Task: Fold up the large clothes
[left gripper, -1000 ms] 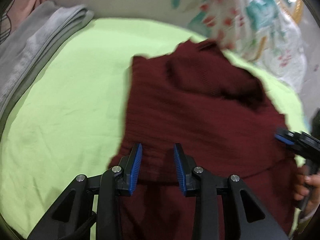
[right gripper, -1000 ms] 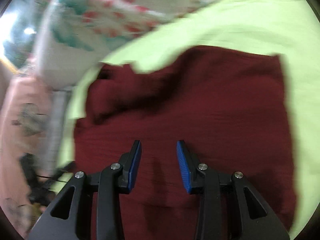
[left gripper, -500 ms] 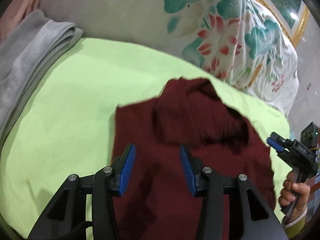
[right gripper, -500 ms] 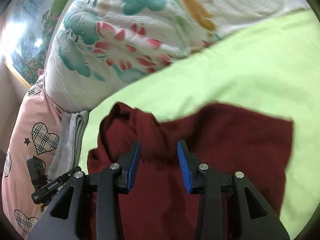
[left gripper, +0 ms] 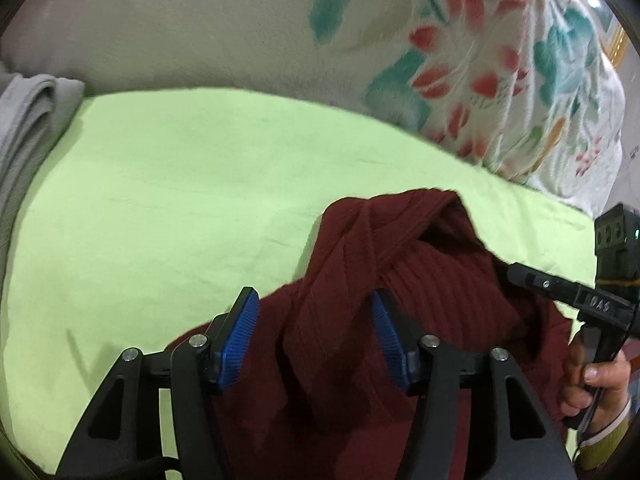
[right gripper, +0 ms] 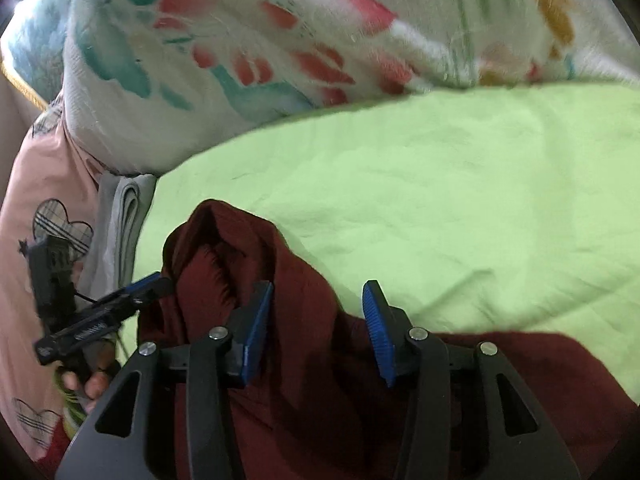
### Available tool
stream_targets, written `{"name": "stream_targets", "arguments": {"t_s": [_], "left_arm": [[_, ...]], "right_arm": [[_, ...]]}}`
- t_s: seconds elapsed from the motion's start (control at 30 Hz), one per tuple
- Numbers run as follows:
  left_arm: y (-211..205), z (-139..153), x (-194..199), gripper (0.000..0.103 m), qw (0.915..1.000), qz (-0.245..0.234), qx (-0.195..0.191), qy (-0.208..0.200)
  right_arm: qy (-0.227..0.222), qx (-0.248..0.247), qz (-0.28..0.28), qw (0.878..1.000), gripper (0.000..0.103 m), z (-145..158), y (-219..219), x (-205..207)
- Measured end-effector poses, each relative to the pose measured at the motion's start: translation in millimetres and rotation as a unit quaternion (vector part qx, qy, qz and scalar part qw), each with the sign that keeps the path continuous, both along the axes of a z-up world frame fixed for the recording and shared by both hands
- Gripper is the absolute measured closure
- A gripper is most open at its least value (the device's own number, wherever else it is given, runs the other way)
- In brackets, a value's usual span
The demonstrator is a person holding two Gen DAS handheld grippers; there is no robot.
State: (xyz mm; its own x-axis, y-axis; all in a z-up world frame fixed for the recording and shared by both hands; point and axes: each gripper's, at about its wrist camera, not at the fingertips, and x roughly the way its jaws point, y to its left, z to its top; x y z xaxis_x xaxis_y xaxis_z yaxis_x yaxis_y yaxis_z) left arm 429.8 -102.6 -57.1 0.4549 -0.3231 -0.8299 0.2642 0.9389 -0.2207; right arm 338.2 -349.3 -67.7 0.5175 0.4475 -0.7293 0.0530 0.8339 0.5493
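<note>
A dark red knitted sweater [left gripper: 404, 276] lies bunched on a lime green bedsheet [left gripper: 180, 200]. My left gripper [left gripper: 316, 344] is open, low over the sweater, with a raised fold of knit between its blue pads. My right gripper [right gripper: 320, 336] is open too, with the sweater [right gripper: 304, 364] beneath and between its fingers. Each gripper shows in the other's view: the right one [left gripper: 516, 270] at the sweater's right edge, the left one [right gripper: 154, 282] at its left edge. Whether either pinches cloth is hidden.
A floral white quilt [left gripper: 500, 64] is piled along the far side of the bed, also in the right wrist view [right gripper: 280, 48]. Folded grey cloth [left gripper: 28, 120] lies at the left edge. A pink heart-patterned fabric [right gripper: 36, 200] is at the left of the right view.
Both grippers have dropped lower and closer to the sweater. The sweater, flatter a second ago, is now bunched up into a raised fold between the grippers.
</note>
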Motion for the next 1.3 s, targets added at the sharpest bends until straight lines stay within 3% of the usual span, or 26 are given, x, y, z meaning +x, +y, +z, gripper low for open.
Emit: {"name": "stream_targets", "arguments": {"t_s": [0.03, 0.07, 0.13, 0.3, 0.43, 0.53, 0.63, 0.7, 0.83, 0.93, 1.07, 1.3], "left_arm": [[-3.5, -4.0, 3.1, 0.066, 0.9999, -0.004, 0.010, 0.000], [-6.5, -6.8, 5.1, 0.089, 0.9997, -0.002, 0.026, -0.002], [-8.0, -6.1, 5.2, 0.095, 0.9994, -0.001, 0.034, -0.010], [-4.2, 30.2, -21.5, 0.096, 0.9971, -0.003, 0.001, -0.076], [0.2, 57.1, -69.8, 0.096, 0.9917, -0.019, -0.017, -0.126], [4.7, 64.3, -115.0, 0.096, 0.9867, -0.033, -0.034, -0.155], [4.4, 55.7, -157.4, 0.096, 0.9829, -0.046, -0.033, -0.176], [4.8, 45.2, -180.7, 0.095, 0.9831, -0.056, -0.020, -0.173], [9.0, 20.4, -204.5, 0.091, 0.9896, -0.066, -0.017, -0.127], [16.2, 12.1, -219.3, 0.073, 0.9915, -0.075, -0.026, -0.103], [34.5, 15.4, -234.5, 0.051, 0.9916, -0.085, -0.044, -0.087], [52.7, 32.1, -213.9, 0.044, 0.9911, -0.064, -0.112, -0.033]], "right_arm": [[0.007, 0.013, 0.005, 1.000, 0.070, -3.8, -0.8, 2.5], [0.011, 0.032, 0.010, 0.999, 0.098, -8.2, -1.7, 3.7], [-0.005, 0.023, -0.002, 1.000, 0.097, -3.7, -4.3, 0.0], [-0.104, 0.009, -0.025, 0.994, 0.098, 38.6, -9.9, -30.7], [-0.178, -0.033, -0.025, 0.983, 0.098, 72.9, -5.9, -89.0], [-0.214, -0.062, -0.035, 0.974, 0.098, 76.4, -5.6, -140.2], [-0.214, -0.093, -0.042, 0.972, 0.097, 63.1, 0.3, -177.5], [-0.195, -0.100, -0.039, 0.975, 0.096, 50.8, 3.4, -190.9], [-0.143, -0.087, -0.040, 0.985, 0.090, 23.1, 6.4, -221.1], [-0.121, -0.079, -0.037, 0.989, 0.081, 13.4, 6.4, -241.1], [-0.106, -0.067, -0.029, 0.992, 0.074, 14.0, 4.6, -262.5], [-0.116, -0.025, -0.042, 0.992, 0.073, 38.1, -8.1, -258.0]]}}
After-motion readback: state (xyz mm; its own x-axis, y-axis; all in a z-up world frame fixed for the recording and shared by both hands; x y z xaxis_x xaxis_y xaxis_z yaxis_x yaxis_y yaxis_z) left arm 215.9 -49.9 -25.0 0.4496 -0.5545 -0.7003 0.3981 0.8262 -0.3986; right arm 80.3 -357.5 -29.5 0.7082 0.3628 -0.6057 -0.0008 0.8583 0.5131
